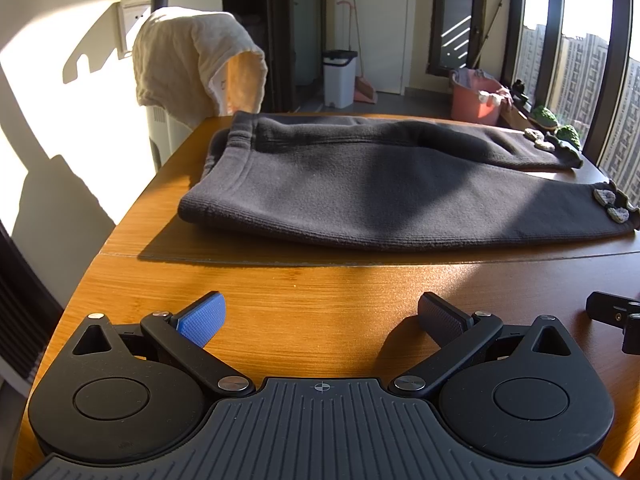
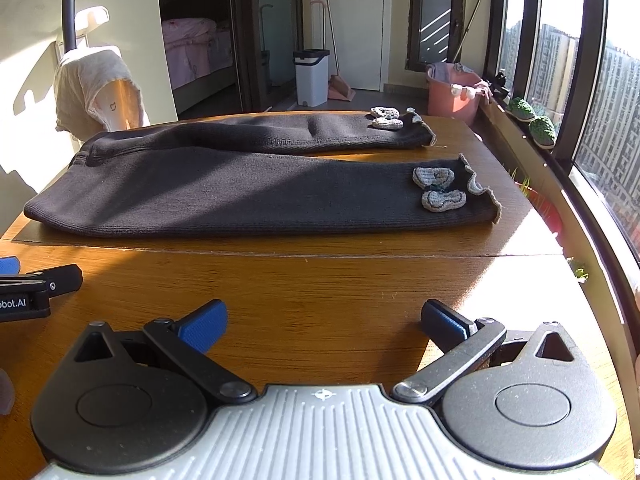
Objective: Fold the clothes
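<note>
Across far half of desk (image 2: 320,300): dark knit trousers (image 2: 240,196) flat on mat, waistband toward left edge, legs running right, cuffs with crochet bows (image 2: 438,190) near right edge. Left tongs (image 1: 320,320) and right tongs (image 2: 324,324) both spread wide, empty, over bare wood at near edge, well apart from garment. Risks, judged: thick knit may bunch or drag mat when gripped; single-layer pinch would skew fold; bows may snag pads; cuffs could slide off right edge.
</note>
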A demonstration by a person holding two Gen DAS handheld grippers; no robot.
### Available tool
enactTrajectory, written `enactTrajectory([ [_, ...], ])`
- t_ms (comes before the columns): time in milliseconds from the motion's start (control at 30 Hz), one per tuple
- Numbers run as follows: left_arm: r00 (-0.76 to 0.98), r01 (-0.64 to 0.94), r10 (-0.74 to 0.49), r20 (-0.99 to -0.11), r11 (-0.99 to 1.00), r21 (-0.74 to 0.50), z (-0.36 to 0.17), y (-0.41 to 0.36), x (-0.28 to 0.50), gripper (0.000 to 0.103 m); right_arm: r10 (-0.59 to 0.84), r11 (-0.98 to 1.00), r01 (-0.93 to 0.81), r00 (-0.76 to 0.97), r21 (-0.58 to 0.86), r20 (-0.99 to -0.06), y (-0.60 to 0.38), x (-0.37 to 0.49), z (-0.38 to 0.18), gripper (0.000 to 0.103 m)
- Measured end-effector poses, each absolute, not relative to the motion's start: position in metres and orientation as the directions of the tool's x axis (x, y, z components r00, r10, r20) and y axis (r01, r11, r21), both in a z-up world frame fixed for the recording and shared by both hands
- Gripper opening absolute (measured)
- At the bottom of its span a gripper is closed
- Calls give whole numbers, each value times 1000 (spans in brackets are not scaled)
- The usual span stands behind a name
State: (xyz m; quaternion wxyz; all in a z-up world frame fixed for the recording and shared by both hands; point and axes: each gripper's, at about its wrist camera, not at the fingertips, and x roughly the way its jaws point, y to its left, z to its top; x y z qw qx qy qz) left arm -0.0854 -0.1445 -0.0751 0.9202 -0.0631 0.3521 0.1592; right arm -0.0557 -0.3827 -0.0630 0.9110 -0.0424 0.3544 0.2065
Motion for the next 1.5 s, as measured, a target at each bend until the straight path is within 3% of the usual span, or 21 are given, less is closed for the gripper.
enactTrajectory([
  [100,709,-306,214,-672,952,-19,-73,-143,-88,103,442,884,-440,678,158,-588,-396,-48,-57,103],
  [233,774,-181,39,-632,970,-161,-58,-136,-87,103,453,880,-457,728,128,-515,-399,-14,-37,101],
  [300,799,-176,41,-600,970,-169,-45,-133,-77,103,457,876,-465,723,125,-518,-397,8,-33,76],
  [367,812,-176,64,-581,975,-138,-38,-132,-60,103,462,872,-471,695,136,-551,-394,32,-34,60],
  [400,808,-176,68,-585,976,-130,-37,-130,-51,103,463,871,-468,678,151,-571,-394,41,-36,56],
  [500,771,-176,55,-634,976,-130,-46,-124,-26,103,469,868,-453,614,203,-635,-400,61,-50,55],
  [567,709,-175,-17,-705,964,-198,-61,-113,-17,103,480,860,-468,605,204,-635,-409,58,-54,51],
  [700,706,-110,-74,-704,971,-213,-60,-112,-42,103,482,842,-512,569,172,-666,-425,32,-51,51],
  [800,709,-60,-169,-684,953,-298,-46,-101,-59,103,461,832,-543,565,113,-684,-425,22,-49,51],
  [900,798,-143,-75,-597,940,-310,-15,-66,-49,103,464,831,-543,554,122,-691,-421,28,-44,51],
  [1000,769,-281,82,-634,934,-220,-8,-30,-5,103,473,841,-526,598,128,-647,-422,47,-29,48],
  [1067,715,-332,122,-688,925,-182,-15,-9,26,93,455,860,-496,644,116,-615,-424,67,-18,48],
  [1100,687,-355,139,-713,920,-163,-18,1,41,77,449,869,-479,655,125,-607,-427,79,-14,48],
  [1367,661,-372,122,-740,910,-182,-50,18,66,84,418,909,-321,682,267,-600,-438,196,-18,51],
  [1500,692,-367,123,-712,909,-199,-58,18,65,90,353,935,-283,679,214,-643,-418,228,-45,51],
])
